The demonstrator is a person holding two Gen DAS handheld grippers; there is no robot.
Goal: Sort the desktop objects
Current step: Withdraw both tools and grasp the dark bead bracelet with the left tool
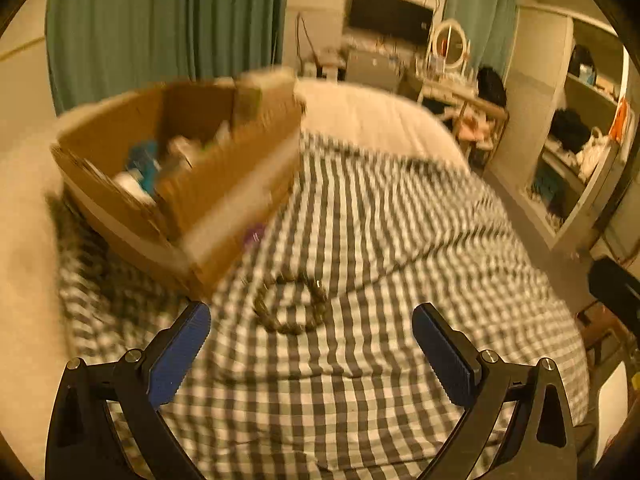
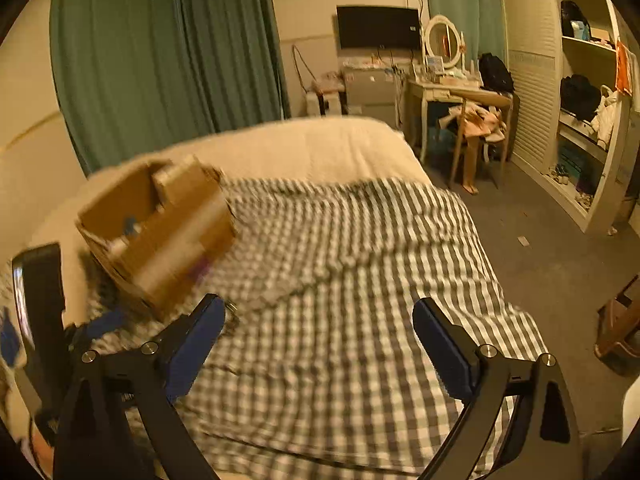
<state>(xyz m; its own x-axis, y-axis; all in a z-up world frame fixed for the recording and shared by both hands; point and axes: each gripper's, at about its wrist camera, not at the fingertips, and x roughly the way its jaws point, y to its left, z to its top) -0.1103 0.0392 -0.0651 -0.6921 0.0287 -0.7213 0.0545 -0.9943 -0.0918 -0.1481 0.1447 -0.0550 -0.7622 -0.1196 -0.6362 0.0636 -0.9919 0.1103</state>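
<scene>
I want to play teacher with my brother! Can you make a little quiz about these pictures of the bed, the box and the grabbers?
1. True or false: the left gripper holds the bead bracelet.
2. What does the cardboard box stand on? A) a desk B) the checked blanket C) the floor
3. Fill in: the bracelet lies ___ the box, not in it.

Key
1. False: the jaws are open and empty, and the bracelet lies on the blanket ahead of them.
2. B
3. Beside. The right gripper is open too.
</scene>
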